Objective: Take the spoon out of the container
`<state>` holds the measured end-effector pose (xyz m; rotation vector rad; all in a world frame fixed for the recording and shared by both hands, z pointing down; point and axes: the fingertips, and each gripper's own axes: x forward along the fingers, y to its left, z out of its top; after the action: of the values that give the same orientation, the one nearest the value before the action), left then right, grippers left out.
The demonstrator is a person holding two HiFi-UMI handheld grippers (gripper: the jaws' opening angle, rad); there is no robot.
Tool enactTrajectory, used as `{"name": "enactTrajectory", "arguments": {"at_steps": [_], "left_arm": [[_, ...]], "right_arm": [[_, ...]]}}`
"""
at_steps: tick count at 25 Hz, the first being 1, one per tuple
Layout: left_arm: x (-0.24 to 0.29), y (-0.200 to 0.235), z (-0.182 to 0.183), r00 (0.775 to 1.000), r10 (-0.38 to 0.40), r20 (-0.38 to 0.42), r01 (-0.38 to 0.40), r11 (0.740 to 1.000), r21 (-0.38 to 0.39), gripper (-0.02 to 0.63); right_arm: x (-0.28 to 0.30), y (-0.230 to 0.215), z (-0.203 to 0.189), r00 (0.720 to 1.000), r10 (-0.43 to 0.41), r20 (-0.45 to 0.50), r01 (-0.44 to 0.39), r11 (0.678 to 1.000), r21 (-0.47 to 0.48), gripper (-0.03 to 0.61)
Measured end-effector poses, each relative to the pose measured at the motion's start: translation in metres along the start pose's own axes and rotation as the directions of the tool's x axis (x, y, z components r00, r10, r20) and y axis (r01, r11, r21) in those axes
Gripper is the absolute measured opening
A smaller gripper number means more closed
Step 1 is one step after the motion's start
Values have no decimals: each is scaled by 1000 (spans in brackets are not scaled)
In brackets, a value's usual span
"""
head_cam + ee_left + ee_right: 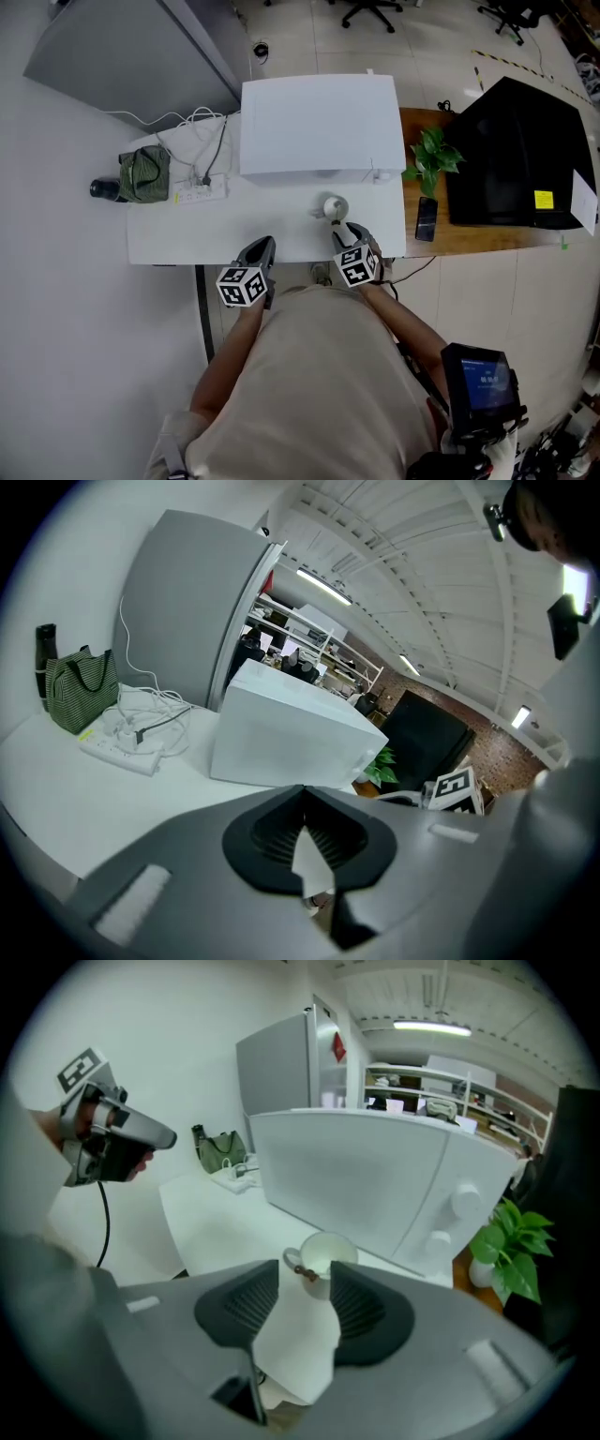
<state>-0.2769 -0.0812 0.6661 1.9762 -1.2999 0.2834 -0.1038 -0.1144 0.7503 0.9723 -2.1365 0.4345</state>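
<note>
A white cup (pixel 335 207) stands on the white table (pixel 187 234), just in front of the white appliance. In the right gripper view the cup (pixel 328 1252) holds a spoon whose brown handle (pixel 302 1272) sticks out over its near rim. My right gripper (pixel 307 1269) is open, its tips just short of the cup, the handle showing in the gap with neither pad touching it. In the head view the right gripper (pixel 341 227) sits just below the cup. My left gripper (pixel 267 244) hovers over the table's front edge to the left. Its tips meet with nothing between them (pixel 302 794).
A large white microwave-like box (pixel 319 127) stands behind the cup. At the table's left end lie a power strip with cables (pixel 202 192) and a green bag (pixel 143 173). To the right, on a wooden top, are a potted plant (pixel 433 157) and a phone (pixel 426 218).
</note>
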Motion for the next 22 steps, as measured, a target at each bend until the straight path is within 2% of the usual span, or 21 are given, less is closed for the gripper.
{"name": "enactTrajectory", "arguments": {"at_steps": [6,9,17,22], "left_arm": [[-2,4,18,999,-36,10,35,999,39,0],[-3,6,17,999,-46,1,46,998,44,0],[-14,26,11,1000,-19,-10,20,1000,24,0],[-22,40,8,1000,9,-4,-9,1000,0,0]], "right_arm": [[26,1,-8,993,-112,-31,115,988,102,172],[35,0,-11,988,-150,-45,154,981,121,172],[45,-4,-23,976,-201,-80,212,962,174,170],[43,-5,-23,980,-192,-62,201,955,219,170]]}}
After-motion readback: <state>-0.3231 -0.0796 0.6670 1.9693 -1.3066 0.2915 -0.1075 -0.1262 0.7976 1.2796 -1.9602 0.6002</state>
